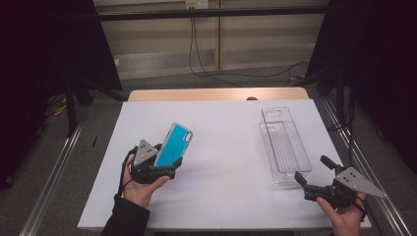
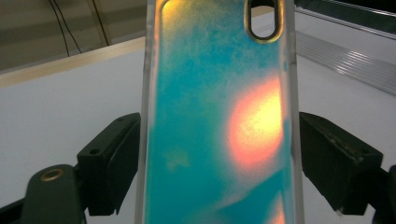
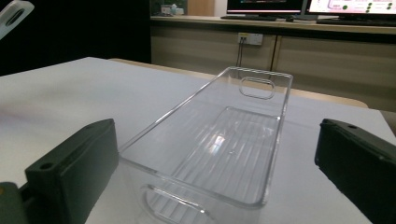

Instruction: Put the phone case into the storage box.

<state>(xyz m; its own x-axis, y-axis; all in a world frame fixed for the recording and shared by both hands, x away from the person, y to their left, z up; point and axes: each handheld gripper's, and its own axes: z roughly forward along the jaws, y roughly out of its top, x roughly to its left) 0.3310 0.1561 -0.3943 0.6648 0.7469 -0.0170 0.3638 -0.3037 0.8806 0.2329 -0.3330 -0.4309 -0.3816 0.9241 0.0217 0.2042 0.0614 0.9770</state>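
A white sheet (image 1: 226, 162) covers the wooden table (image 1: 216, 94); grey carpet, trailing cables (image 1: 206, 69) and beige wall panels lie beyond. The left gripper (image 1: 164, 164) pinches a teal phone case (image 1: 173, 144). The right gripper (image 1: 310, 179) stands spread by a clear plastic bin (image 1: 285, 145).

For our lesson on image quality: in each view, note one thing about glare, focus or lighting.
High view: even, dim light, dark curtains at both sides, the phone case slightly soft. Left gripper view: the case sits so close that it blurs, with an orange-yellow glow on its teal back. Right gripper view: the clear tray catches small white reflections on its ribbed floor; the near jaws are out of focus.
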